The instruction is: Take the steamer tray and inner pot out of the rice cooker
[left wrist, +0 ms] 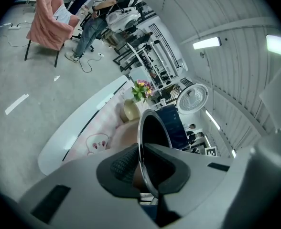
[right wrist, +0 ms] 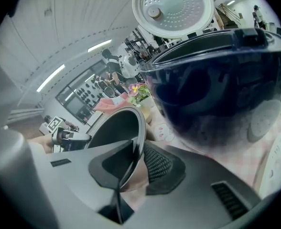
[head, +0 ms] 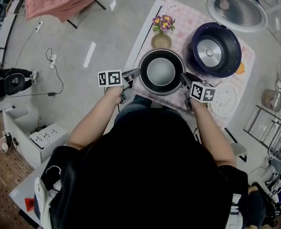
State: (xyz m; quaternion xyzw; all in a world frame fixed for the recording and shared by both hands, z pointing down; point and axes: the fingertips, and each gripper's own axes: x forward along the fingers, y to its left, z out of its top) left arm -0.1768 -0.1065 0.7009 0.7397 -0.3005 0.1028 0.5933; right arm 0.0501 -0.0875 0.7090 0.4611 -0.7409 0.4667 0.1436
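Pink mat point(head: 178, 13) seems to bear the pot point(head: 161, 71), out of the cooker point(head: 229, 66); left gripper point(head: 136, 73) clamps its rim, right gripper point(head: 183, 78) sits slack round it, so release comes next

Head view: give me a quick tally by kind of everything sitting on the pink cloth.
Rice cooker, lid open: 1
Inner pot: 1
White steamer tray: 1
Flower vase: 1
Orange item, partly hidden behind the cooker: 1
Total: 5

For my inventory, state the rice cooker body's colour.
Dark navy blue round rice cooker body, best in the head view.
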